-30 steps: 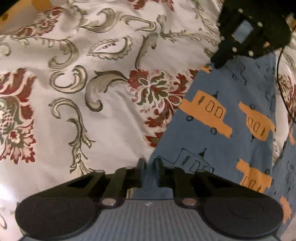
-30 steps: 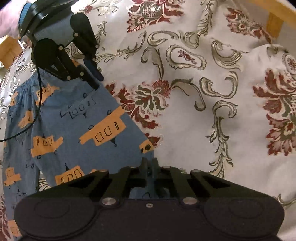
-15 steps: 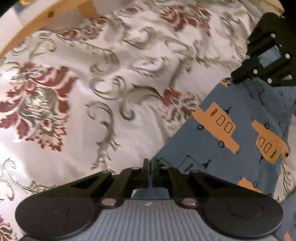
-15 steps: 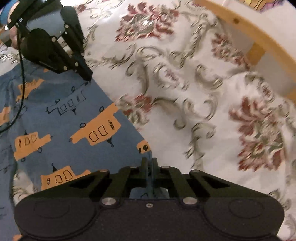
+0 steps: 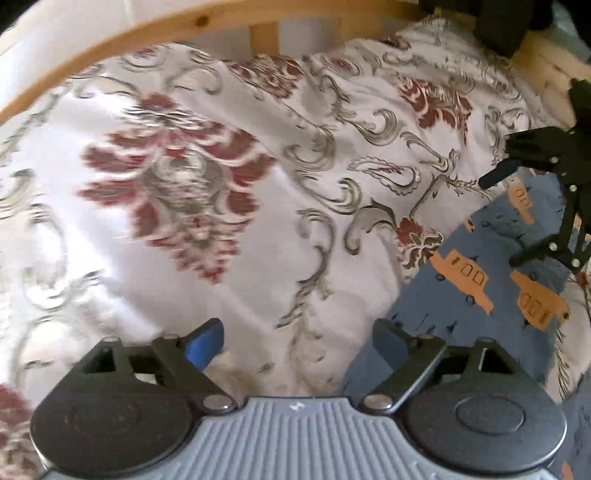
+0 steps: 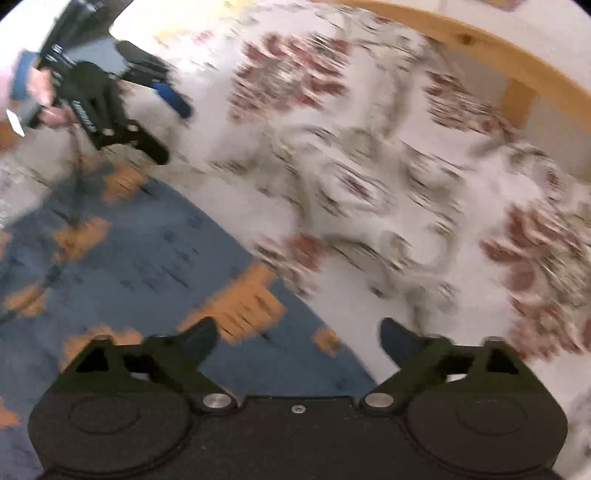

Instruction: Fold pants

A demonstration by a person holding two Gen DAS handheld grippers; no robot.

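Blue pants [image 5: 476,280] printed with orange trucks lie flat on the floral bedspread [image 5: 207,206]. In the left wrist view my left gripper [image 5: 297,341] is open, its fingers spread above the pants' left edge, nothing between them. The right gripper [image 5: 532,206] shows at the right edge of that view, open over the pants. In the blurred right wrist view the pants [image 6: 129,266] fill the lower left, my right gripper [image 6: 297,336] stands open and empty over their edge, and the left gripper [image 6: 147,110] appears at upper left, open, held by a hand [image 6: 44,96].
A curved wooden bed frame [image 5: 147,33] runs along the far side of the bed and shows too in the right wrist view as a bed frame [image 6: 480,48]. A thin black cable [image 6: 55,269] trails over the pants at left.
Both grippers were shut on the pants' edge and have let go, now open. Both have lifted and tilted up, so the wooden frame has come into view.
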